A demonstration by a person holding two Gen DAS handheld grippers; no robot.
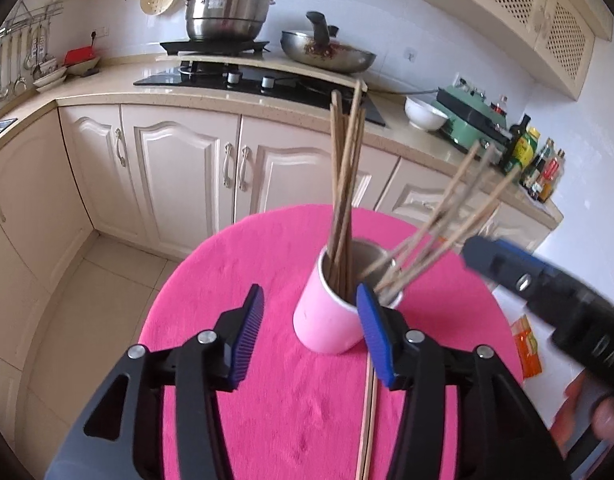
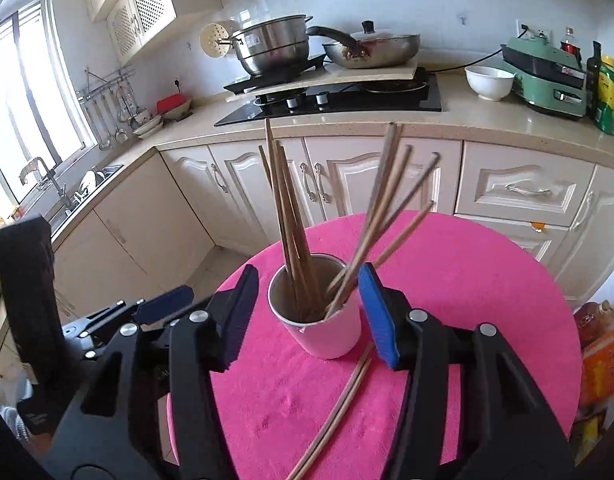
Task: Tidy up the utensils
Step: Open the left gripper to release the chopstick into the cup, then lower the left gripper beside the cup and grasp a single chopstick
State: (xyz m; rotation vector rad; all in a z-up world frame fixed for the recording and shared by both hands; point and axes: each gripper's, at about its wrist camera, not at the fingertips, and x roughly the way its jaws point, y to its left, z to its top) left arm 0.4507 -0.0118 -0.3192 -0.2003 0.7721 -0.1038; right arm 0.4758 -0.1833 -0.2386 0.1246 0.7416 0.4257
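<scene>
A pink cup [image 1: 327,326] [image 2: 331,334] stands on the round pink table [image 1: 235,280] [image 2: 467,280] and holds several wooden chopsticks [image 1: 345,184] [image 2: 291,216], some upright, some leaning right. Two loose chopsticks [image 1: 368,420] [image 2: 339,408] lie on the table in front of the cup. My left gripper [image 1: 310,330] is open and empty, just in front of the cup. My right gripper [image 2: 307,312] is open and empty, with the cup between its fingers' line of sight. The right gripper's body shows in the left wrist view at the right [image 1: 547,292], blurred.
Beyond the table runs a kitchen counter [image 2: 467,120] with a hob, a steel pot [image 1: 227,12], a pan [image 2: 371,50], a white bowl [image 2: 489,82], a green appliance and bottles. Cabinets stand below. Orange packets [image 2: 603,360] lie to the table's right. A sink is at far left.
</scene>
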